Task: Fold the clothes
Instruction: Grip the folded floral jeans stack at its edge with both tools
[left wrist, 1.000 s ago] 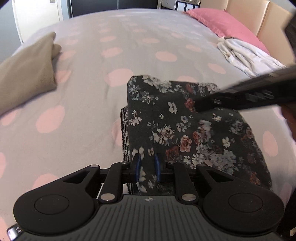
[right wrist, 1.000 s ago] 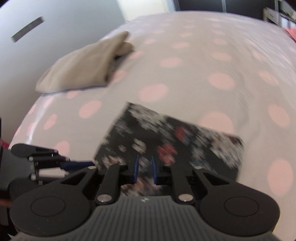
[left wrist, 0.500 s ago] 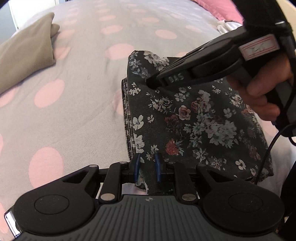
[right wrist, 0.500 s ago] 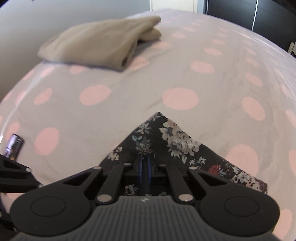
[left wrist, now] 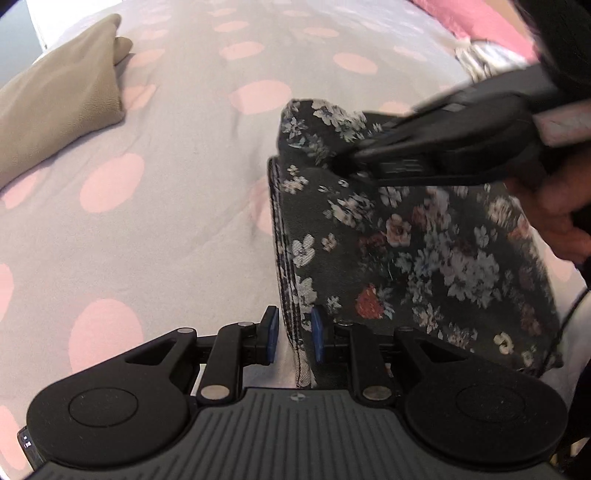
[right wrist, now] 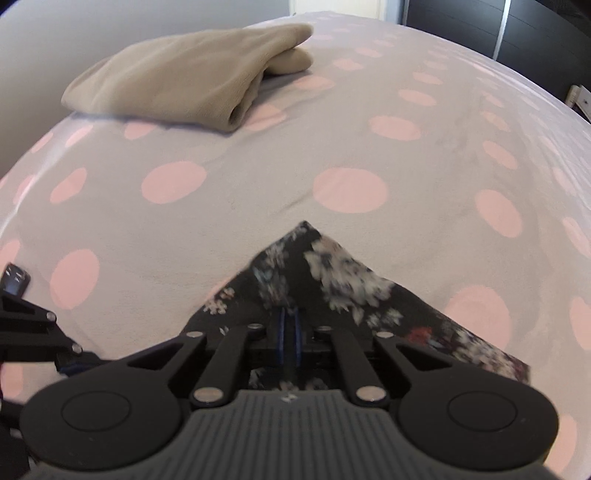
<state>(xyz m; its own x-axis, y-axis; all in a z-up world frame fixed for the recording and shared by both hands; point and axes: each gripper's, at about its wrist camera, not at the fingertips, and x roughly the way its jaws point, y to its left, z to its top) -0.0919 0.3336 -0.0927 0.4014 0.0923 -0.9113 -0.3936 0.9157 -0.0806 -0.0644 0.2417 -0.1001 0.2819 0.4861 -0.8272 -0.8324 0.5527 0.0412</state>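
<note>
Floral garment (left wrist: 406, 236), dark with pale and red blossoms, lies folded into a compact stack on the polka-dot bedspread (left wrist: 147, 221), and I have a gripper on each of two corners. My left gripper (left wrist: 293, 338) straddles the near stitched edge: its blue pads stand a little apart with the hem running between them, and they have just been opening, so I judge the cloth is slipping free there, not pinched. My right gripper (right wrist: 289, 338) sits on the far corner, its pads drawn nearly together with floral fabric squeezed between them; they have eased slightly, though the cloth looks caught. From the left wrist view, that right tool reaches in over the top of the stack, a hand (left wrist: 554, 214) gripping its handle.

What worries me is the imbalance. If I lift or drag with the right side while the left has let go, the upper layers could peel back and undo the fold. The stacked edges near my left pads look loosely aligned, so a sideways nudge could fan them out. A folded beige garment (right wrist: 192, 74) lies well apart toward the bed's far side, and a crumpled white garment (left wrist: 487, 55) lies near the pink pillow (left wrist: 461, 18); neither is at risk.
</note>
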